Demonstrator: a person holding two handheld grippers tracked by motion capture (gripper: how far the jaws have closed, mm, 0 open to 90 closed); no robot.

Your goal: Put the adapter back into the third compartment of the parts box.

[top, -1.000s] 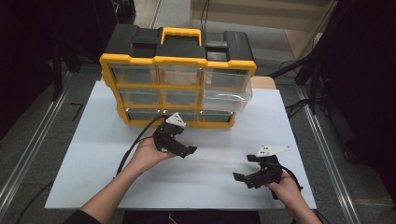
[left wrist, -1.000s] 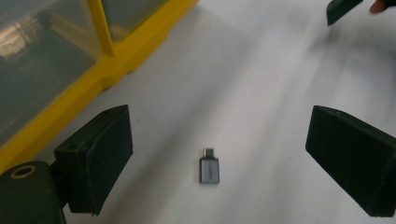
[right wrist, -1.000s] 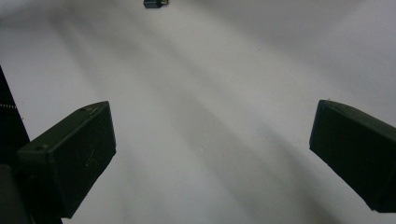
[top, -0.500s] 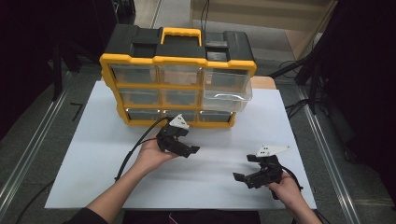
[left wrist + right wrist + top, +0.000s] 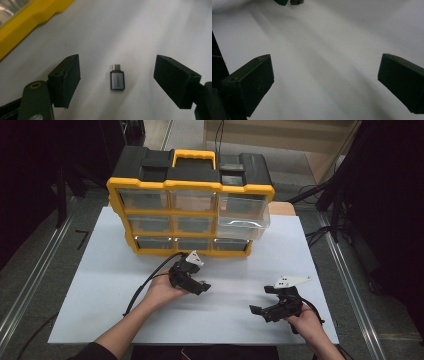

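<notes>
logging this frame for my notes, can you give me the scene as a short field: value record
surface: white table top
organiser: yellow-and-black drawer cabinet at the far side, upper right drawer pulled out
small item: grey USB adapter lying flat on the table, untouched
left gripper: open, jaws either side of the adapter
right gripper: open, nothing between its jaws

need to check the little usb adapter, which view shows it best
The left gripper view: the grey adapter lies on the white sheet, centred between the open jaws, touching neither. In the high view the left gripper hides it.
</notes>
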